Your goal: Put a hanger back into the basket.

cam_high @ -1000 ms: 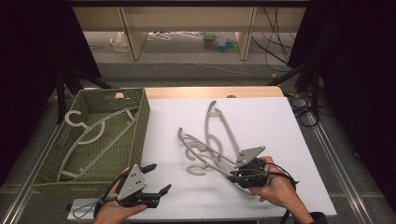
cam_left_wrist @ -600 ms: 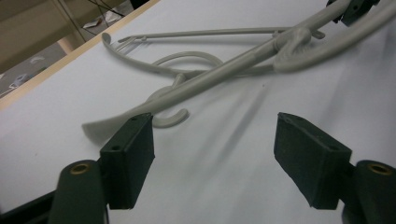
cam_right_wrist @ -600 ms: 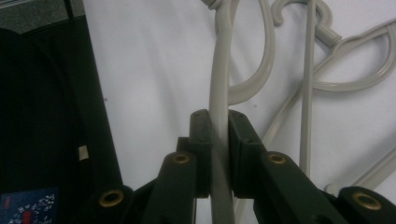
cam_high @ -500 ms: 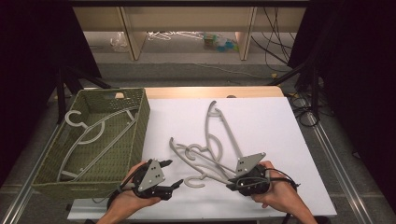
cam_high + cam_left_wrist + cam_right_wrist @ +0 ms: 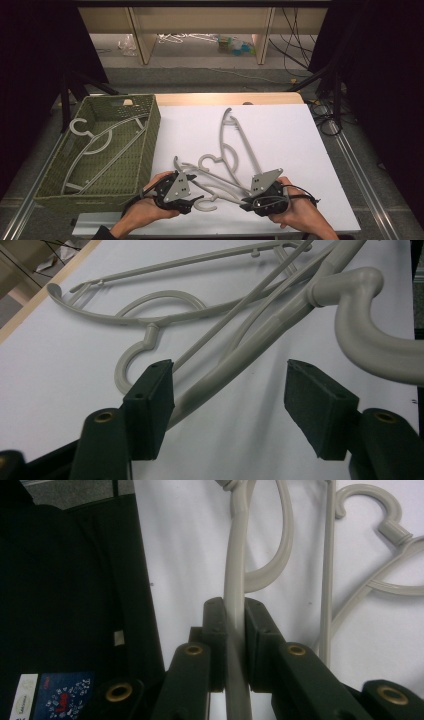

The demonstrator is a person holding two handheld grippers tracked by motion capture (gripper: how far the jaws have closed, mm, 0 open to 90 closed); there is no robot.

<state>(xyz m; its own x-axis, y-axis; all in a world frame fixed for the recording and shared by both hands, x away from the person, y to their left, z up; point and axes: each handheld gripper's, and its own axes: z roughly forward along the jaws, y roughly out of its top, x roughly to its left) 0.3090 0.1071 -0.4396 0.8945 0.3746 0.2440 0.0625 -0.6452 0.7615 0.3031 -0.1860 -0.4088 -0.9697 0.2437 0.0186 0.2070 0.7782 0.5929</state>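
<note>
Lifting the near hanger (image 5: 215,186) cleanly depends on a second firm hold. It lies at the front of the white table (image 5: 300,135), crossed over the far hanger (image 5: 235,145), with its hook end pointing toward the person. The right gripper (image 5: 235,630) is clamped on one arm of it. The left gripper (image 5: 227,390) has its jaws apart but has just been closing, and the other arm passes between them, resting against one pad while the other pad stands clear. I would centre that arm between the pads before squeezing, then raise both ends together and level, so the hook does not snag the hanger beneath. Just to the left stands the green basket (image 5: 150,135), with another hanger (image 5: 95,145) inside.
</note>
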